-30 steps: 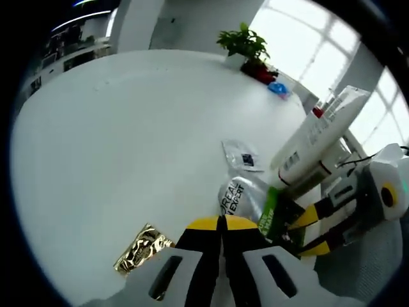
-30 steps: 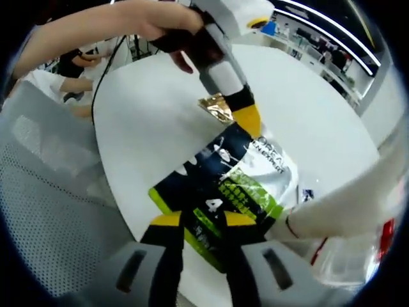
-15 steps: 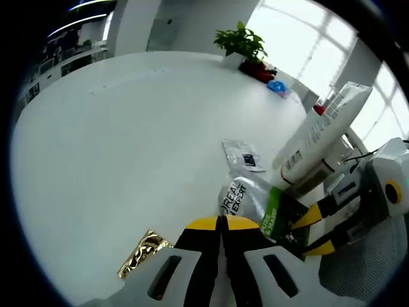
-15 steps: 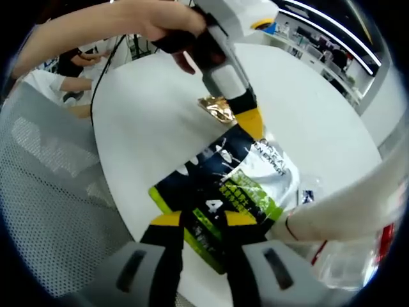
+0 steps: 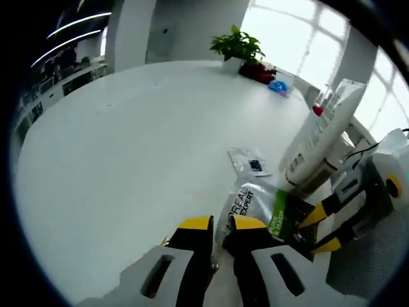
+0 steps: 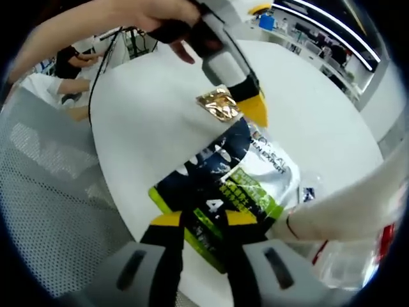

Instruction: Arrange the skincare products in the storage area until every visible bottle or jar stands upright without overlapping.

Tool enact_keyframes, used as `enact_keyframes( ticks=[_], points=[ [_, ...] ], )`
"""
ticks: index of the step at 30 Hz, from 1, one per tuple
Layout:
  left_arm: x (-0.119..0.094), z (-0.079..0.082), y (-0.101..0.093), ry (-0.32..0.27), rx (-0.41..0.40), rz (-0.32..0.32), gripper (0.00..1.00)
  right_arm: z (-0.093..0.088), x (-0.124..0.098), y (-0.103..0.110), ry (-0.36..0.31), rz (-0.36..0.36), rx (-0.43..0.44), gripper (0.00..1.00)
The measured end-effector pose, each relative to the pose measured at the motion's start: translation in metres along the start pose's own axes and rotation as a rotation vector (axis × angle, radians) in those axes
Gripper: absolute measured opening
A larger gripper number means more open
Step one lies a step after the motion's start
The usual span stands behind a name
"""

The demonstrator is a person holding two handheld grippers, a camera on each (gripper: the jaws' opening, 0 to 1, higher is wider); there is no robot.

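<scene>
The white table (image 5: 115,147) carries everything. The white tube (image 5: 316,137) leans at two o'clock from the left gripper (image 5: 220,227). The L'Oreal sachet (image 6: 236,179) lies flat, long axis running twelve to six, its near edge pinched in the right gripper (image 6: 203,220). The left gripper's jaws stand slightly parted, empty, at the sachet's far end beside the gold packet (image 6: 219,102).

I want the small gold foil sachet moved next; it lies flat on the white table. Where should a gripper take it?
Pinch the crinkled gold foil sachet at a raised, wrinkled edge, coming low from the bare white table side. It lies flat, so only a lifted edge offers purchase, and the left gripper crowds the other side.
</scene>
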State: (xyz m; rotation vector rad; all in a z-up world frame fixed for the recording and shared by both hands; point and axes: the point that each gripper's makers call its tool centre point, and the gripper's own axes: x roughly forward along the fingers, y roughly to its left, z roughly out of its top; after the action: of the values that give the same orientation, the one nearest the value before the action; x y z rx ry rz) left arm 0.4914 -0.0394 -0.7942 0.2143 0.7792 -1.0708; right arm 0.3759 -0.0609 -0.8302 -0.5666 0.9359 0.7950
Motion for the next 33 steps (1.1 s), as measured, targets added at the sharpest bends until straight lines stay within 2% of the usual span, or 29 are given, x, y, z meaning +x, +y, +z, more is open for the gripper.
enact_keyframes(
  ticks=[5,11,17,26,31,33],
  points=[
    [-0.005,0.004,-0.007,0.016,0.082,0.006,0.12,0.0,0.0,0.0,0.0,0.0,0.002,0.25],
    [-0.005,0.001,-0.018,0.032,0.123,-0.007,0.15,0.0,0.0,0.0,-0.003,-0.001,0.01,0.25],
    [0.006,-0.017,-0.018,0.068,0.106,-0.023,0.21,0.0,0.0,0.0,0.0,-0.002,0.011,0.25],
    [0.012,-0.024,-0.012,0.095,0.101,-0.008,0.22,0.0,-0.001,0.0,0.002,-0.002,0.006,0.25],
    [0.014,-0.033,-0.011,0.139,0.147,0.006,0.26,0.0,-0.001,0.0,0.001,-0.001,0.007,0.25],
    [0.014,-0.034,-0.012,0.139,0.155,0.008,0.26,0.0,-0.001,0.0,0.002,-0.001,0.006,0.25]
  ],
)
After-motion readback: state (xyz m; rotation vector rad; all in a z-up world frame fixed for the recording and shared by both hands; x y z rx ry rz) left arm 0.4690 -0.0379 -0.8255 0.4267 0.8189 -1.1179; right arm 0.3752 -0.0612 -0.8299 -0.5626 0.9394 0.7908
